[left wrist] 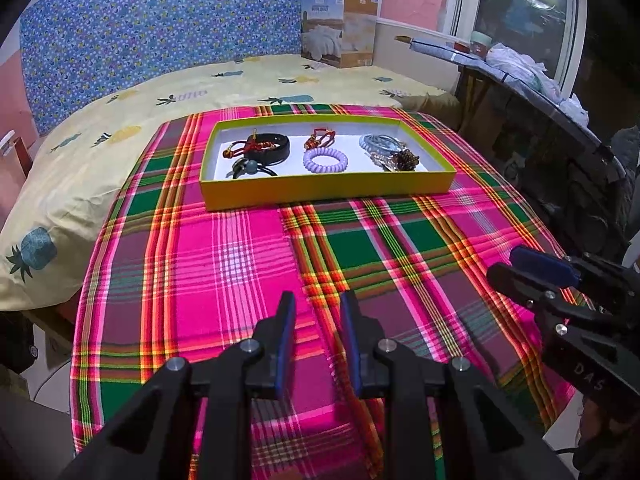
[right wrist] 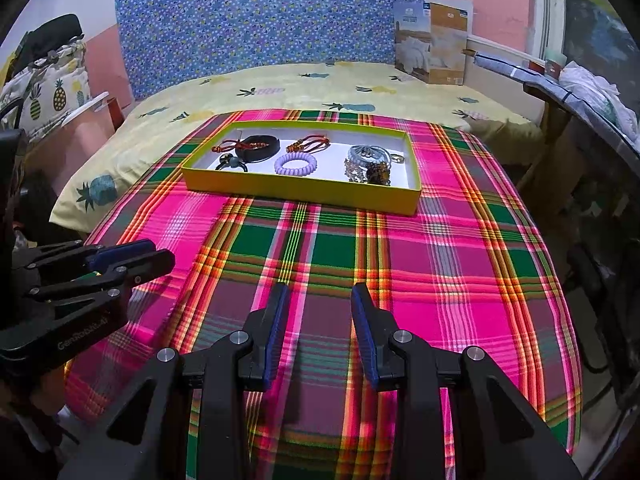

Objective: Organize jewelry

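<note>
**Hovering over the plaid cloth, jewelry all sitting in the box**

Looking down both wrist cameras, so here's what's in front of me. The shallow yellow cardboard box with a white inside point(left wrist: 328, 190) sits on the far half of the bright pink, green and orange plaid cloth point(left wrist: 240, 264), and every piece of jewelry I can make out is inside it.

On the box's left side there's a wide black bangle point(left wrist: 276, 148) with a red braided cord bracelet point(left wrist: 250, 147) lying across it, and just in front of those a black cord piece with a grey bead point(left wrist: 250, 168). In the middle, a lilac spiral coil hair tie point(left wrist: 325, 160) lies near the front, with a second red corded bracelet point(left wrist: 319, 139) behind it. The right side is a heap: pale blue bangles point(left wrist: 378, 143) at the back and a brownish beaded cluster point(left wrist: 405, 159) in front. Can't untangle that pile any better.

The left gripper point(left wrist: 318, 300) has its blue-padded fingers partway apart over bare cloth, nothing between them. The right gripper point(right wrist: 320, 292) is the same deal: moderate gap, empty, above the cloth. Both are well short of the box.

Behind the cloth is a yellow bedsheet with pineapple print point(left wrist: 120, 120), a blue floral headboard panel point(left wrist: 160, 28) and a bedding package box point(left wrist: 340, 28) in the corner.
</note>
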